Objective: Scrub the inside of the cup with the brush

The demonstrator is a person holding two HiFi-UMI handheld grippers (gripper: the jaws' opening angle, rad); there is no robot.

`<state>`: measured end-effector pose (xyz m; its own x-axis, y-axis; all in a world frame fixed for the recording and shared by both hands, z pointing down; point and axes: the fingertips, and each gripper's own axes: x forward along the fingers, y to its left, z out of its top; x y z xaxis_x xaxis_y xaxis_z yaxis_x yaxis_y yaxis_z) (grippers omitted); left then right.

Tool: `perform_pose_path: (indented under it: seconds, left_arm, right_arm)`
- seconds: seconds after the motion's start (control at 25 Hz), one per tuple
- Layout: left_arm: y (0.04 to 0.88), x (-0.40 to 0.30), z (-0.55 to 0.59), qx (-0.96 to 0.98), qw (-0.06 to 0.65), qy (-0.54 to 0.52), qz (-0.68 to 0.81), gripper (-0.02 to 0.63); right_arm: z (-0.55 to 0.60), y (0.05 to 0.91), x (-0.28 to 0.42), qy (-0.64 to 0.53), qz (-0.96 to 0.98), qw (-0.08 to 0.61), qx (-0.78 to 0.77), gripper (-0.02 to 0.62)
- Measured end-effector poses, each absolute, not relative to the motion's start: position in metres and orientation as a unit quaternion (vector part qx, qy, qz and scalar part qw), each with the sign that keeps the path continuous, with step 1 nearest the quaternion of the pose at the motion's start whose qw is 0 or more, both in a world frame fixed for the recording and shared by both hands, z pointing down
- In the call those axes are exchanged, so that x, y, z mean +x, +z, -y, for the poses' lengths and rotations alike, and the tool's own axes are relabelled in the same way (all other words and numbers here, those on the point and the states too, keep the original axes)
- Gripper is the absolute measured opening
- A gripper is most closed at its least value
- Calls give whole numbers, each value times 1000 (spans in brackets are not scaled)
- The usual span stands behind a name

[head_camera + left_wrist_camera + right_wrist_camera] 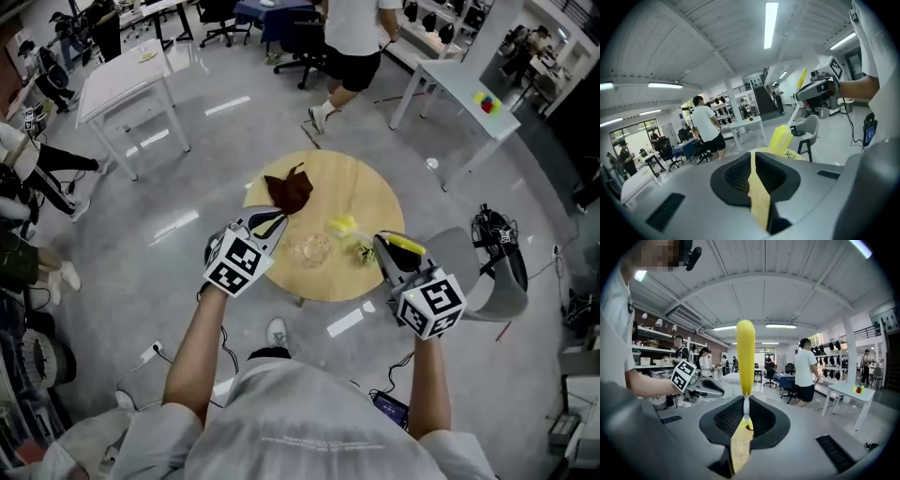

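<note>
Cup (309, 250): clear, likely fragile and slippery, take it by the wall | left tool (753, 172): closed, empty | right tool (744, 417): clamped on brush (745, 357) stem

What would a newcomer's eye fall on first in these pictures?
The yellow brush stands out most, clamped between the jaws of the right gripper. In the head view, a round wooden table sits on the grey floor, carrying a clear cup and a crumpled brown cloth. The left gripper is shut and empty.
</note>
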<state>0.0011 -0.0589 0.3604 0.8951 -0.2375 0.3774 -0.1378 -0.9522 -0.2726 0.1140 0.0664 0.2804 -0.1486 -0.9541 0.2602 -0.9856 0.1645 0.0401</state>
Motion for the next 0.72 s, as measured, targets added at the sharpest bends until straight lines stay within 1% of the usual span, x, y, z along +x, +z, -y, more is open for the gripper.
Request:
perform_pose_path:
  seconds: [0.08,0.2,0.32,0.52,0.72]
  left_arm:
    - [380,9,70,-969,102,-213,-76,75]
    - [414,18,81,-969,83,-228,-38,91]
    - [453,24,80,-965,63,-255,15,121]
    - [523,32,78,-948,29,-306,78,137]
    - [578,41,73,-932,8,-347,101,143]
  right_arm:
    - [-52,296,114,91,753,119,640,63]
    - [-37,319,113,123,749,125,639,63]
    - [-28,342,113,148,741,137,640,63]
    - [-17,373,111,182,729,155,641,63]
    - [-16,401,112,207,725,166,635,63]
